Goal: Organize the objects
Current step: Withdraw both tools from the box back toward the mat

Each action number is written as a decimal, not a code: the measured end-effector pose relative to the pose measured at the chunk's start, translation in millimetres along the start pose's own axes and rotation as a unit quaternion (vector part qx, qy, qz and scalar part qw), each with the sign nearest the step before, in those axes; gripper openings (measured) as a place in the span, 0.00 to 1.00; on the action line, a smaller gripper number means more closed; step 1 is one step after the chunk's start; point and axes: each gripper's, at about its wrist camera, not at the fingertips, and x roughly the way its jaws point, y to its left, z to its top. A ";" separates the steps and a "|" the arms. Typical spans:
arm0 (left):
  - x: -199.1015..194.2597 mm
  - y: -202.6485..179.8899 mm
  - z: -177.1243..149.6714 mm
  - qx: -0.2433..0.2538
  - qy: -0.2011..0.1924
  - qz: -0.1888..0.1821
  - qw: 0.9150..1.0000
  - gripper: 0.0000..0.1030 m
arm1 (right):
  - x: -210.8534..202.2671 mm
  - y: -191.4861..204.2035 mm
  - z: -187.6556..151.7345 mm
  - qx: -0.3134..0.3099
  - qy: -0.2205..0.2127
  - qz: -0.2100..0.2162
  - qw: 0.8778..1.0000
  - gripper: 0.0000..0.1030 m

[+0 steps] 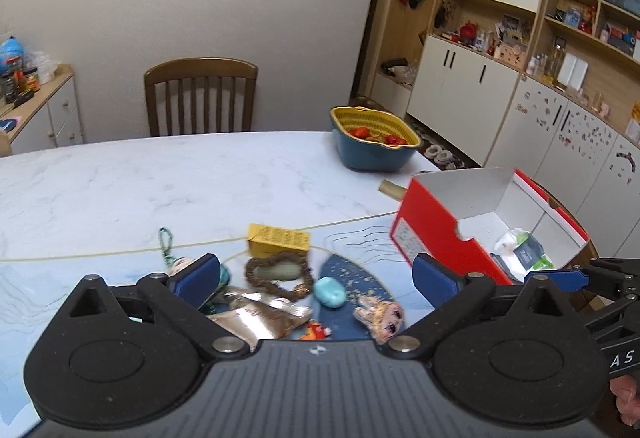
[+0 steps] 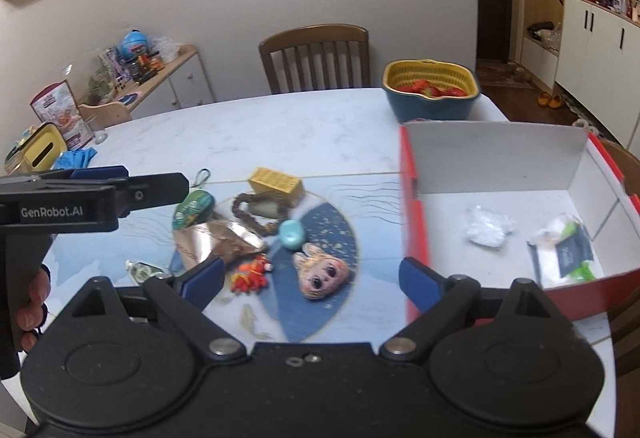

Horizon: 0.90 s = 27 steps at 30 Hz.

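Note:
Small items lie in a pile on a blue mat: a yellow box (image 1: 279,238) (image 2: 276,185), a brown bead string (image 1: 280,274) (image 2: 256,212), a turquoise lump (image 1: 329,291) (image 2: 292,233), a doll face (image 1: 383,317) (image 2: 322,274), a shiny foil pouch (image 1: 256,318) (image 2: 216,238), an orange toy (image 2: 250,275) and a green patterned charm (image 2: 193,207). A red box (image 1: 436,238) (image 2: 416,222) with white inside holds packets (image 2: 560,254). My left gripper (image 1: 316,278) is open above the pile. My right gripper (image 2: 312,278) is open above the doll face, beside the box.
A blue tub with a yellow basket of strawberries (image 1: 374,138) (image 2: 432,86) stands at the table's far right. A wooden chair (image 1: 200,94) (image 2: 316,54) is behind the table. A yellow tissue box (image 2: 40,150) and blue cloth (image 2: 76,158) lie at the far left.

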 end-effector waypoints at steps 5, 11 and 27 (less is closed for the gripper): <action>-8.1 28.7 -11.2 -0.021 0.001 0.022 1.000 1.00 | 9.5 19.9 -0.5 -0.015 0.010 0.010 1.000 0.91; -18.5 67.0 -24.9 -0.045 0.001 0.065 0.997 1.00 | 21.2 37.9 -3.0 -0.036 0.018 0.021 0.999 0.92; -0.4 122.3 -79.6 -0.063 0.063 0.122 0.989 1.00 | 62.1 98.9 -25.2 -0.124 0.085 0.080 0.985 0.91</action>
